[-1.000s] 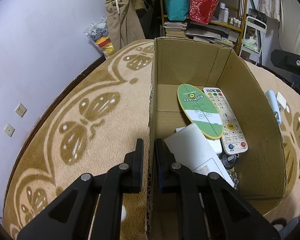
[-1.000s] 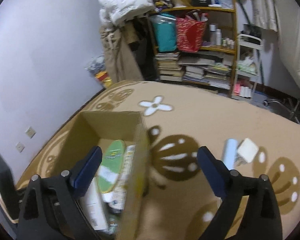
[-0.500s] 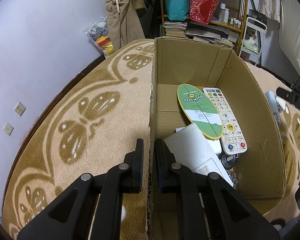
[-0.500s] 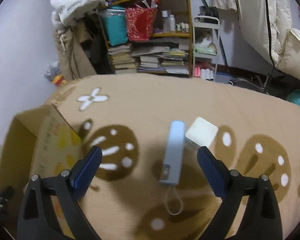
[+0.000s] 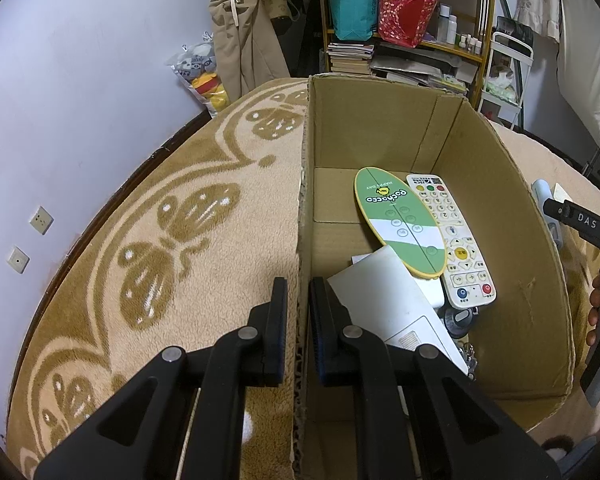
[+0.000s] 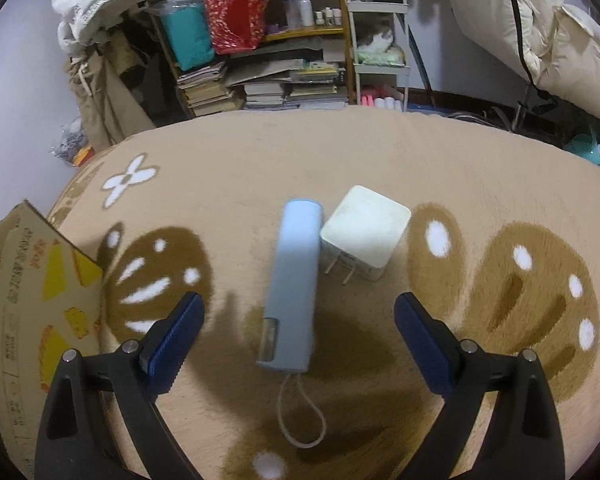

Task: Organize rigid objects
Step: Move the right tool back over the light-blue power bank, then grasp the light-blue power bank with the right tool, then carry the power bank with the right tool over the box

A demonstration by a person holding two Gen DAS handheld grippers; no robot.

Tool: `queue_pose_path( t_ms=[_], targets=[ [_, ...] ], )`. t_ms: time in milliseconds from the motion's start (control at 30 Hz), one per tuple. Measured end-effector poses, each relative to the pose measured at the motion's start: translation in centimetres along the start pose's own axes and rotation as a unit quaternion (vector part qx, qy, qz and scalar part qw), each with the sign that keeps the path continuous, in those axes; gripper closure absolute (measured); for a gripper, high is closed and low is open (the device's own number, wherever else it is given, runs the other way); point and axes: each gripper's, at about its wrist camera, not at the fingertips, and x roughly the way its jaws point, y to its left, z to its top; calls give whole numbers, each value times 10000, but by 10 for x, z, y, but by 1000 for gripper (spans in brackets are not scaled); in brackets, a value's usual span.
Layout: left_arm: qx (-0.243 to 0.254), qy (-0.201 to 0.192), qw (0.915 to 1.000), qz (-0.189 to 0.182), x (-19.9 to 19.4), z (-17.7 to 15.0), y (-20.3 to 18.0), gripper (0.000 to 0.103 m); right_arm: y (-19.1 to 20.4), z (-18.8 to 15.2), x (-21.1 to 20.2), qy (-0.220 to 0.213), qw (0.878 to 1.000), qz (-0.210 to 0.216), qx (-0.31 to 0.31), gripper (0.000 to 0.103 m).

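Note:
An open cardboard box (image 5: 512, 216) stands on the carpet, and my left gripper (image 5: 299, 296) is shut on its left wall. Inside lie a green oval board (image 5: 400, 220), a white remote (image 5: 456, 240), a white flat box (image 5: 384, 292) and small dark items. In the right wrist view a light blue power bank (image 6: 294, 284) with a loop cord lies on the carpet, touching a white plug adapter (image 6: 364, 236). My right gripper (image 6: 298, 320) hangs open just above the power bank, one finger on each side. The box's outer wall (image 6: 40, 304) shows at the left.
A cluttered shelf (image 6: 260, 40) with books, bags and bottles stands at the back, with hanging coats (image 5: 240, 32) and a plush-toy bag (image 5: 200, 72) by the wall. A white cart (image 6: 380, 40) and bedding (image 6: 540, 32) are at the right. Patterned carpet (image 5: 160, 220) surrounds the box.
My right gripper swung from over the box to the right and down, and now straddles the power bank. The left gripper and the box stayed still.

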Motion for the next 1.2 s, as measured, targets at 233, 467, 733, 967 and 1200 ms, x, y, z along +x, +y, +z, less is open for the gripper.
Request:
queue_pose_path(
  t_ms=[233, 467, 733, 967, 1200],
  targets=[
    [-2, 1, 10000, -2, 0, 0, 0, 92, -7, -1, 8, 20, 9997, -235, 52, 21],
    [15, 5, 10000, 7, 1, 0, 0, 92, -6, -3, 21, 199, 9996, -222, 30, 45],
    [23, 6, 10000, 14, 1, 0, 0, 92, 12, -7, 21, 179, 9983, -354, -421, 73],
    [27, 2, 10000, 18, 2, 0, 0, 91, 12, -18, 4, -7, 9978, -377, -554, 74],
    [23, 3, 10000, 23, 2, 0, 0, 91, 4, -20, -25, -275, 9994, -29, -221, 74]
  ],
)
